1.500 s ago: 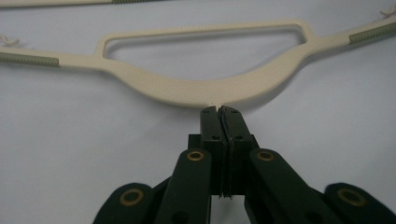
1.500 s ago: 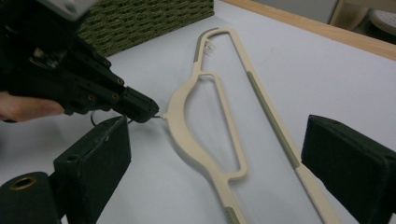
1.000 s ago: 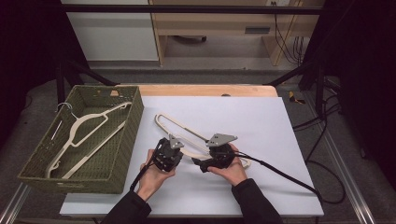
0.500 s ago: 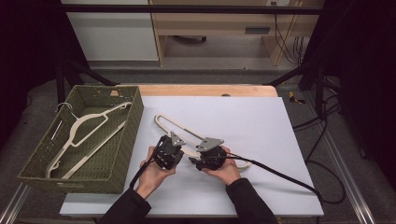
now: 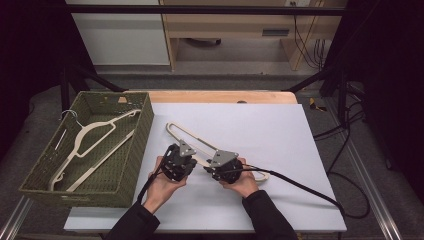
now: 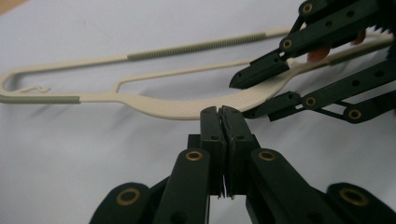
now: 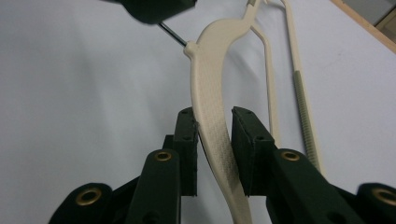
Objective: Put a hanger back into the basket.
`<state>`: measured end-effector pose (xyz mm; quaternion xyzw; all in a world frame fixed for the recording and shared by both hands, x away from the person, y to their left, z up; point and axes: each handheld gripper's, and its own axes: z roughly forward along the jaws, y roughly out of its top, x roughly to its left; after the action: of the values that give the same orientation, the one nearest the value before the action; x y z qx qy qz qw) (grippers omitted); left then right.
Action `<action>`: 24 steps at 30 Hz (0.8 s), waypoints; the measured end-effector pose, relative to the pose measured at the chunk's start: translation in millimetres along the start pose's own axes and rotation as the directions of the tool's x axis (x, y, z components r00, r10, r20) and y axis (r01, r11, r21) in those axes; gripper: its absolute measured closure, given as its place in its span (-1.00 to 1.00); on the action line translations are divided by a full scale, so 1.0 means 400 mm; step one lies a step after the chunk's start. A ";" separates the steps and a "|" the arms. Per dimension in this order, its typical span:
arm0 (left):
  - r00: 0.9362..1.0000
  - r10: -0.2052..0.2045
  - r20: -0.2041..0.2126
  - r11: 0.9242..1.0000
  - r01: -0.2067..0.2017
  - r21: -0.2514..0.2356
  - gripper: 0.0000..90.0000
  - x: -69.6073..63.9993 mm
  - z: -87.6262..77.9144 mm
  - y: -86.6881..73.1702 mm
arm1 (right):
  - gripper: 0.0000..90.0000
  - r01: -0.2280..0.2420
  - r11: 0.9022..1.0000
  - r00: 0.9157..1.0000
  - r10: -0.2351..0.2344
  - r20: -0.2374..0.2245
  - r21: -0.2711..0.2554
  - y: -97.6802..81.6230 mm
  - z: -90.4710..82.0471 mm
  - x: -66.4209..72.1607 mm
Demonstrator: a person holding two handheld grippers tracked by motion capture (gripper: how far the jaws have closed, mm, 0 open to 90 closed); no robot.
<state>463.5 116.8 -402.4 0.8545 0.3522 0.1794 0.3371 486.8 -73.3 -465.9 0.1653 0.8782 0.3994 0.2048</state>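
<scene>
Cream hanger [image 5: 192, 141] lies flat on the white table [image 5: 280, 135], just right of the green basket [image 5: 127, 187]. Landmark: the hanger.

Left gripper [image 6: 219, 114]: jaws clenched on a thin wire at the hanger's neck, where the hook stem leaves the plastic; pads meet with almost no gap.

Right gripper [image 7: 215, 133]: jaws have just been closing, astride the hanger's broad textured shoulder. Left pad touches the plastic; a gap shows at the right pad, so no full grip.

Both grippers sit at the hanger's near end, close together. A second hanger [image 5: 95, 145] lies inside the basket, well left of the first.
</scene>
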 end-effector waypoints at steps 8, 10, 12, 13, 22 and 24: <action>1.000 -0.018 0.023 0.977 0.023 -0.212 0.13 0.040 -0.110 -0.006 | 0.65 0.014 1.000 1.000 -0.015 0.008 0.005 0.005 -0.015 -0.003; 0.999 -0.027 0.022 0.961 0.032 -0.274 -0.02 0.069 -0.153 -0.019 | 0.68 0.028 1.000 0.999 -0.028 0.020 0.001 0.010 -0.030 -0.007; 0.999 -0.035 0.025 0.949 0.041 -0.311 -0.17 0.087 -0.172 -0.033 | 0.71 0.029 1.000 0.999 -0.029 0.033 0.001 0.014 -0.043 -0.010; 0.999 -0.041 0.026 0.948 0.047 -0.316 -0.23 0.096 -0.179 -0.041 | 0.73 0.037 0.999 0.999 -0.037 0.037 0.000 0.015 -0.050 -0.013; 0.996 -0.061 0.064 0.942 0.079 -0.325 -0.58 0.121 -0.172 -0.099 | 0.88 0.024 0.999 0.997 -0.022 0.074 -0.030 0.026 -0.124 -0.038; 0.996 -0.053 0.068 0.944 0.072 -0.323 -0.65 0.117 -0.169 -0.099 | 0.90 0.018 0.999 0.996 -0.014 0.086 -0.043 0.021 -0.138 -0.048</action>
<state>440.0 201.6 -379.1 0.7805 0.3346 0.1993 0.4890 477.2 -111.7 -422.0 0.1707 0.8610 0.4094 0.2489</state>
